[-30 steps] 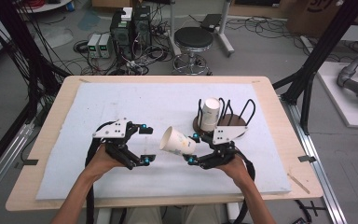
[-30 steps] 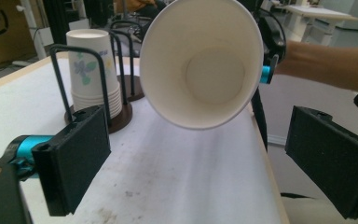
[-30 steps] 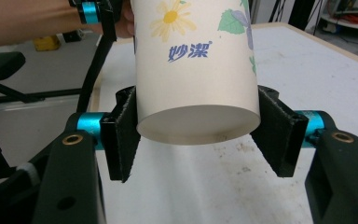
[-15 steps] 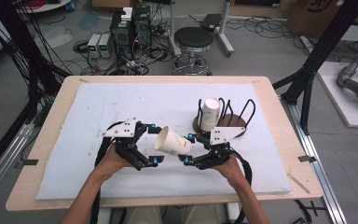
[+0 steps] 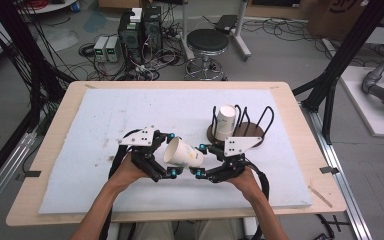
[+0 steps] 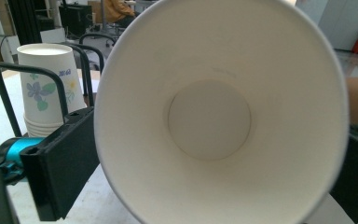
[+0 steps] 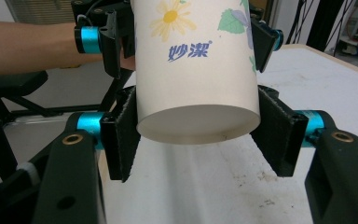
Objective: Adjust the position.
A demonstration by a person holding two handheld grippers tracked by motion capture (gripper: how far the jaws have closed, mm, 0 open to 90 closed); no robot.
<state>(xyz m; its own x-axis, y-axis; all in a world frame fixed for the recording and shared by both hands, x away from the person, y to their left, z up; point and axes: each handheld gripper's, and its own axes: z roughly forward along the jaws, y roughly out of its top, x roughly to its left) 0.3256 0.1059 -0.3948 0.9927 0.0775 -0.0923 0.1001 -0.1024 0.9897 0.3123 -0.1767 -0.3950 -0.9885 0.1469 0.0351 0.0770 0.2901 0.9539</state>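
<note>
My left gripper [image 5: 166,154] is coming in from 9 o'clock, its jaws now around the paper cup's [image 5: 182,153] rim. My right gripper [image 5: 204,160] is clamping its base above the desk [image 5: 80,150]. I think I'm handing over.

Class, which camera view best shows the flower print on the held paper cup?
The right gripper view: the cup faces it side-on, so the daisy, leaf and blue lettering read clearly between the right gripper jaws. The left gripper view looks into its plain white inside. The high view shows it small, print unreadable.
</note>
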